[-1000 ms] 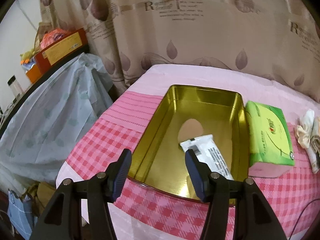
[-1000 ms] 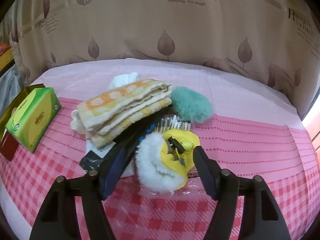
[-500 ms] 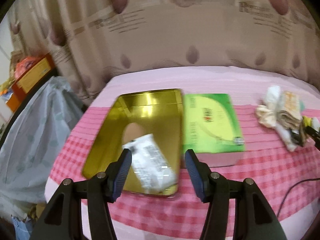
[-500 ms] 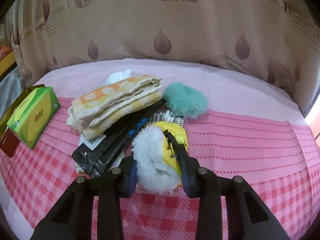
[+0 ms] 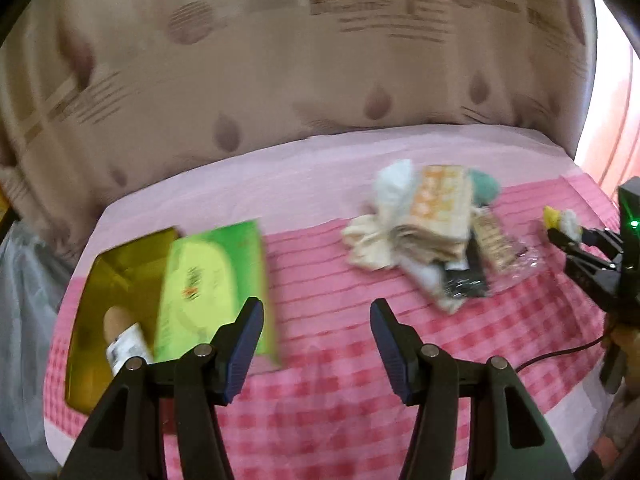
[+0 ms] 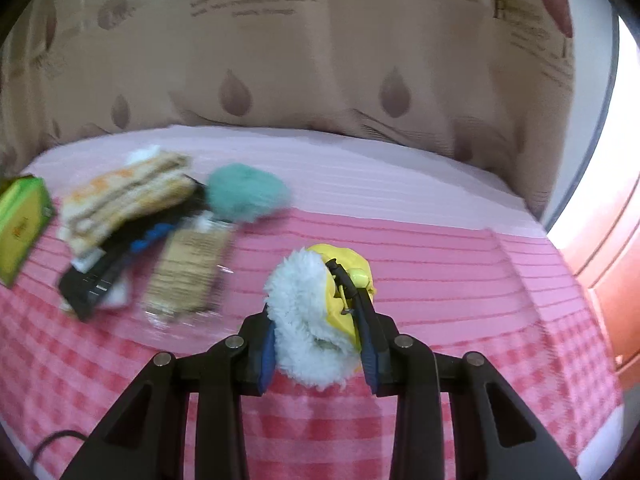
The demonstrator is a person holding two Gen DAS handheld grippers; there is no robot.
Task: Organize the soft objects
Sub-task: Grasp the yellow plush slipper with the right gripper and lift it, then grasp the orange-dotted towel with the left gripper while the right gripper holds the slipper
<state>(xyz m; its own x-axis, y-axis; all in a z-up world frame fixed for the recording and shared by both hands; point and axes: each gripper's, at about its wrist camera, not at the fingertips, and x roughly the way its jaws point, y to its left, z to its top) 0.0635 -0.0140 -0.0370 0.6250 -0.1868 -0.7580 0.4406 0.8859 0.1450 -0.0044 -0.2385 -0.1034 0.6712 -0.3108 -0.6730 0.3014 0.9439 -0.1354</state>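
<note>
My right gripper [image 6: 318, 344] just clamped the fluffy toy [image 6: 308, 320]; the tin [image 5: 116, 300] sits far left, nearer my wide-open, empty left gripper [image 5: 316, 344].

In the lower centre of the frame, the right gripper [image 6: 318, 344] is clamped on a fluffy white-and-yellow plush toy [image 6: 316, 316] above the pink checked tablecloth [image 6: 460, 280]. At the left lie a folded orange-and-cream towel [image 6: 128, 196], a teal fuzzy puff [image 6: 246, 192], a clear-wrapped beige packet [image 6: 188, 272] and a green tissue box [image 6: 20, 228].
</note>
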